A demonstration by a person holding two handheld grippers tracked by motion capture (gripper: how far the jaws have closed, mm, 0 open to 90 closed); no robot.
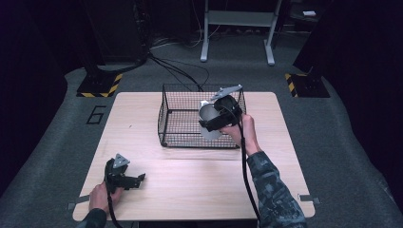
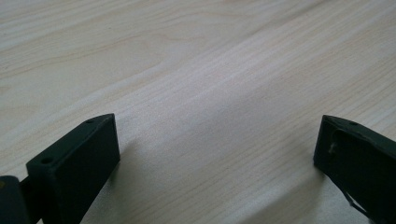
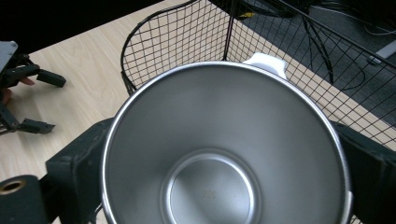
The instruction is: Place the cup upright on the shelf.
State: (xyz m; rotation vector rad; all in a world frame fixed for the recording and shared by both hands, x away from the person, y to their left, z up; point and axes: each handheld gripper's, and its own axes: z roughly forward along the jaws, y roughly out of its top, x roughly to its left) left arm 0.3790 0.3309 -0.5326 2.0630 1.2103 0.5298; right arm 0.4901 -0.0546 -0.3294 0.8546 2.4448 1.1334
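Over the wire basket [image 1: 180,118], my right gripper [image 1: 215,118] jaws clamped on a steel cup [image 3: 224,149], left gripper [image 1: 135,180] jaws apart on the near-left surface [image 2: 196,70].

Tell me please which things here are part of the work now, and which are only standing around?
In use: steel cup, held in the right gripper over the wire basket.
Standing around: left gripper, open on the table; grey frame and cables behind.

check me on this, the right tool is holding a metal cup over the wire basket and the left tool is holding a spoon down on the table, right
Not quite. The left tool holds nothing: the left gripper view shows its jaws wide apart over the bare table. The rest stands: the right tool grips the metal cup over the wire basket.
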